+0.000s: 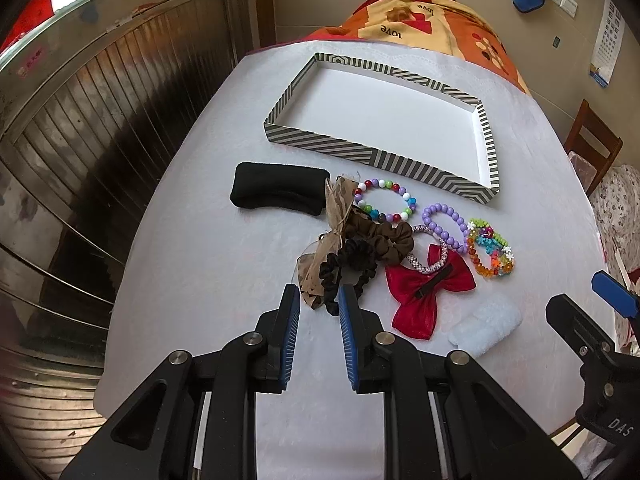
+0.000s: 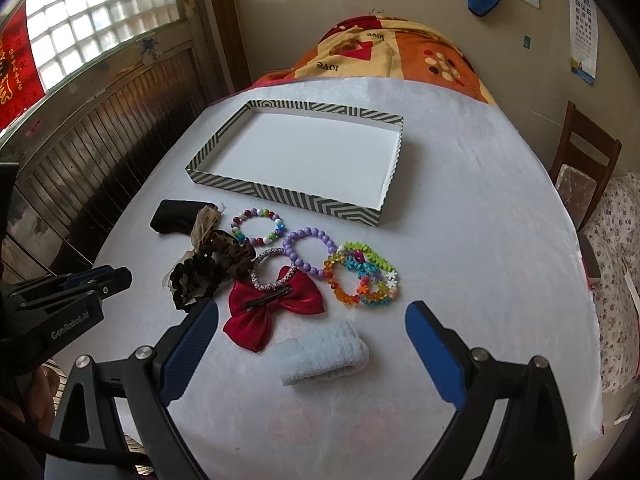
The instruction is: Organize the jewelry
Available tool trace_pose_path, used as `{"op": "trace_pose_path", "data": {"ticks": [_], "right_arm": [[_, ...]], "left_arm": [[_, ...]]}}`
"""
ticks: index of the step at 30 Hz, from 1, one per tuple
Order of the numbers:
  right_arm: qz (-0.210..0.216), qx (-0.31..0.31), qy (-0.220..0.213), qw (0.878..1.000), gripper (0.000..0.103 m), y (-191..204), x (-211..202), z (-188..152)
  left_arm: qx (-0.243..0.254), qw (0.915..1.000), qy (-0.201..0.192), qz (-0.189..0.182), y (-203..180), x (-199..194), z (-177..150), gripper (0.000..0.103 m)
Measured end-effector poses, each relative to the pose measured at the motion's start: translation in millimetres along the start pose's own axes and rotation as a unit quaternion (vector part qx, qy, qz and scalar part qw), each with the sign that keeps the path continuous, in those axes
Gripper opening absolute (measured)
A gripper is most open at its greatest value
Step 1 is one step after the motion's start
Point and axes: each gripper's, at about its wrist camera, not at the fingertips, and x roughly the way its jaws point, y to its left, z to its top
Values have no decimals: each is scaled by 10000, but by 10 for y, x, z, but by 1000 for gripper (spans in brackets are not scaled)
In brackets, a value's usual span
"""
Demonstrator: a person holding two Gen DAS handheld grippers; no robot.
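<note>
White-covered tabletop [image 2: 460, 216] carries striped tray [image 2: 280, 196], empty. Your right tongs [image 2: 312, 320] spread wide, nothing held; pale fluffy band [image 2: 324, 354] directly ahead between fingers, long axis crosswise. Left tongs [image 1: 319, 304] narrowly parted, empty, facing black scrunchie [image 1: 348, 268].

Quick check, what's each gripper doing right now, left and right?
Left gripper: open with a narrow gap, holding nothing, just short of the black scrunchie.
Right gripper: wide open, empty, hovering above the light blue fuzzy band.

One striped tray [image 2: 280, 194], one red bow [image 2: 272, 306], two scrunchies [image 2: 208, 268], perhaps five bracelets [image 2: 308, 256].
</note>
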Motion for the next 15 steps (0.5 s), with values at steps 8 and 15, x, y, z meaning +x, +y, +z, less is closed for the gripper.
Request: {"op": "trace_pose_path", "data": {"ticks": [8,15], "right_arm": [[51,30,12,10000,97,-29,29,1],[99,22,39,9999,97,-40,62,-6]], "left_arm": [[-21,10000,46,12,19,47,22,10],[-29,10000,87,25,19,71,24,10]]}}
